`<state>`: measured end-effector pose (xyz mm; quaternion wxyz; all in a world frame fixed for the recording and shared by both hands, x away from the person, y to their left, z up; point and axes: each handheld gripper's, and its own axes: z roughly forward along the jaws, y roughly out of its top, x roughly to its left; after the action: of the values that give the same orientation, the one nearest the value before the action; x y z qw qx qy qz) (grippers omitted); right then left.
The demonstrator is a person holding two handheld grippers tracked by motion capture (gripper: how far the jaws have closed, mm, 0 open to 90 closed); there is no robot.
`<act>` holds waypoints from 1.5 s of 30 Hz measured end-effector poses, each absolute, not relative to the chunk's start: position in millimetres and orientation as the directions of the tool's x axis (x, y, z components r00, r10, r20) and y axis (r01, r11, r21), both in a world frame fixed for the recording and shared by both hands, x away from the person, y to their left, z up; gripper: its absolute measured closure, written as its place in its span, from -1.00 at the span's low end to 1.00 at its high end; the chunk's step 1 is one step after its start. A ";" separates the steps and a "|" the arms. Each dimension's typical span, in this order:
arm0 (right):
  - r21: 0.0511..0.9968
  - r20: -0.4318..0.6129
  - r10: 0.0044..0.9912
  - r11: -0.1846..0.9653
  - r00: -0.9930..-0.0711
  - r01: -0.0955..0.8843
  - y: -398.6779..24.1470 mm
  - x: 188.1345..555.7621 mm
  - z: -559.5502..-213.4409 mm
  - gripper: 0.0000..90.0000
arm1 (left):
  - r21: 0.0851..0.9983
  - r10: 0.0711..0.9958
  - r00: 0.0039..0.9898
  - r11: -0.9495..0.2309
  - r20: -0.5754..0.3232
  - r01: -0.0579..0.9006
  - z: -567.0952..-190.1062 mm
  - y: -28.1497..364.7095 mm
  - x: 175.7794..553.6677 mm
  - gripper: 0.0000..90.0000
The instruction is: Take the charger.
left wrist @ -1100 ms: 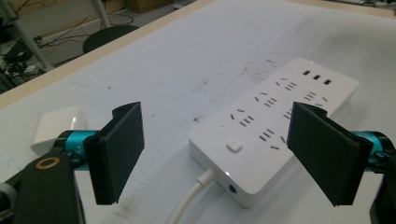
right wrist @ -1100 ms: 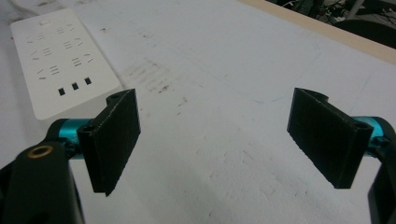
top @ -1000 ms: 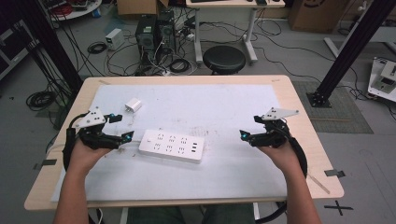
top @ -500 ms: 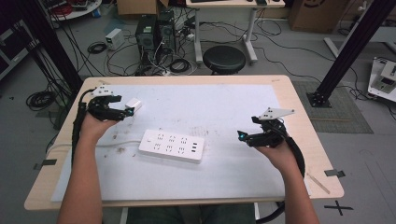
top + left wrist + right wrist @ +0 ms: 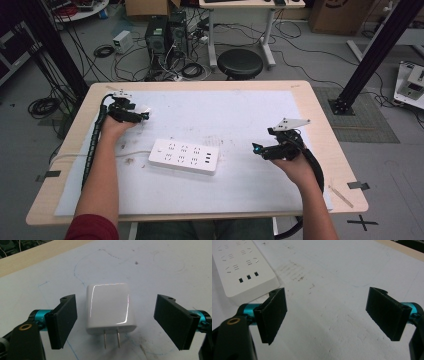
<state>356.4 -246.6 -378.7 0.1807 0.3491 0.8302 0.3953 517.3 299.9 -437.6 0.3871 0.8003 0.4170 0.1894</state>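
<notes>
My left gripper (image 5: 116,323) is at the far left of the table (image 5: 320,105), jaws spread wide around the white USB charger (image 5: 110,307). The charger lies flat on the white mat (image 5: 155,267) between the two black pads (image 5: 63,320), with a clear gap on each side, so neither pad touches it. Its two metal prongs (image 5: 111,338) point back toward me. From the high view the charger (image 5: 145,110) sits just ahead of the left gripper (image 5: 137,116), near the mat's far-left corner, well apart from the power strip.

The white power strip (image 5: 185,156) lies mid-table, long side roughly across, with its cable running off to the left.

My right gripper (image 5: 329,315) hangs over bare mat on the right side, jaws spread, nothing between them. The USB-port end of the power strip (image 5: 242,267) is just off its left pad.
</notes>
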 end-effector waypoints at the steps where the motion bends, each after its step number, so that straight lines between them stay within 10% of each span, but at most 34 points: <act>1: 0.783 -0.022 0.724 0.441 -0.690 0.438 -245.7 356.8 -379.1 -0.61 | 0.769 0.815 0.580 -0.358 -0.020 0.530 -438.6 297.8 519.7 -0.58; 34: 0.781 -0.029 0.720 0.449 -0.693 0.435 -241.5 359.6 -376.6 -0.61 | 0.714 0.821 0.571 -0.401 0.002 0.574 -442.3 296.9 526.2 -0.06; 45: 0.797 -0.018 0.691 0.447 -0.723 0.407 -240.9 351.2 -368.4 -0.61 | 0.795 0.761 0.647 -0.424 0.053 0.433 -376.9 284.8 462.2 -0.06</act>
<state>351.2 -240.9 -368.4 0.1734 0.3297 0.8326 0.4099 462.2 284.8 -376.9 0.3933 0.8177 0.3651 0.2082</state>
